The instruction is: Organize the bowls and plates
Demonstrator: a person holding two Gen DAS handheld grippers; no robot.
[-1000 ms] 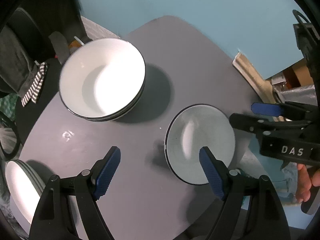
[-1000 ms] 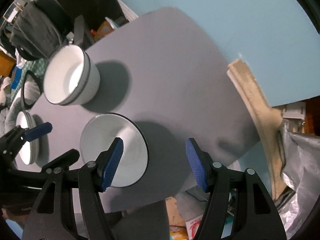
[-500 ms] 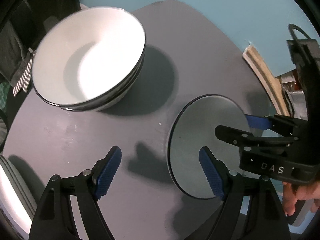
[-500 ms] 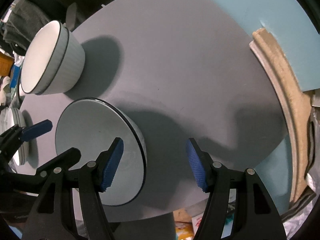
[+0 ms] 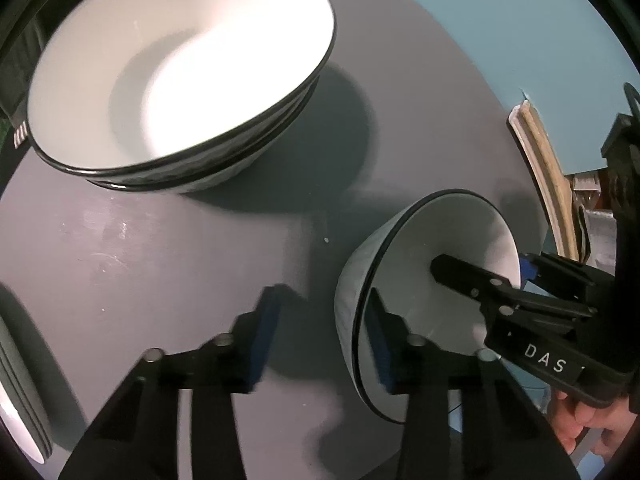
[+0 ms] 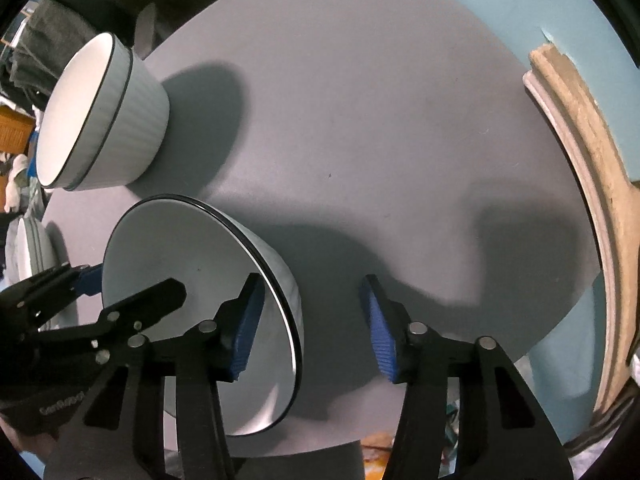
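Both grippers had been lowered over the small bowl (image 5: 436, 280) within the last second, and their jaws were closing on opposite sides of its rim. In the left gripper (image 5: 320, 344) one pad was seen inside the bowl and one outside, the wall between them but not yet clearly pinched; the right gripper (image 6: 310, 328) straddled the far wall likewise. Beside the small bowl, the nested large bowls (image 5: 180, 68) stood on the grey table (image 6: 360, 120). A two-handed lift toward that stack seemed imminent.

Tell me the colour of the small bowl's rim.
Black, on the small bowl; clearest in the right wrist view.
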